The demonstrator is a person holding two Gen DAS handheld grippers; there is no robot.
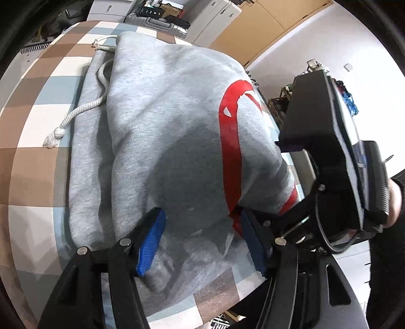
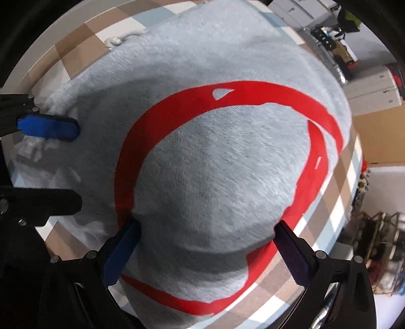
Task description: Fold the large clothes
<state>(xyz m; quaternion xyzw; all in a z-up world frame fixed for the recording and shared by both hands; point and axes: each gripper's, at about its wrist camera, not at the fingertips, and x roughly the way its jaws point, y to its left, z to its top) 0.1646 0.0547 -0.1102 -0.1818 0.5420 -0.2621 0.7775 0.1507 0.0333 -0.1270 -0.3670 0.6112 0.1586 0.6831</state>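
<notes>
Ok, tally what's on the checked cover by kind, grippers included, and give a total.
Grey fleece hoodie with red print: 1
White knotted drawstring ends: 2
Black grippers with blue pads, left gripper and right gripper: 2
Total: 5

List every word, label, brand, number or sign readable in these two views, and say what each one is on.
No readable text in either view.
Grey hoodie: a red graphic of curved bands, no letters that can be made out.
Dark device on the far clutter: pale marks, too small to read.
Boxes and cabinets in the background: any labels are too blurred to read.
</notes>
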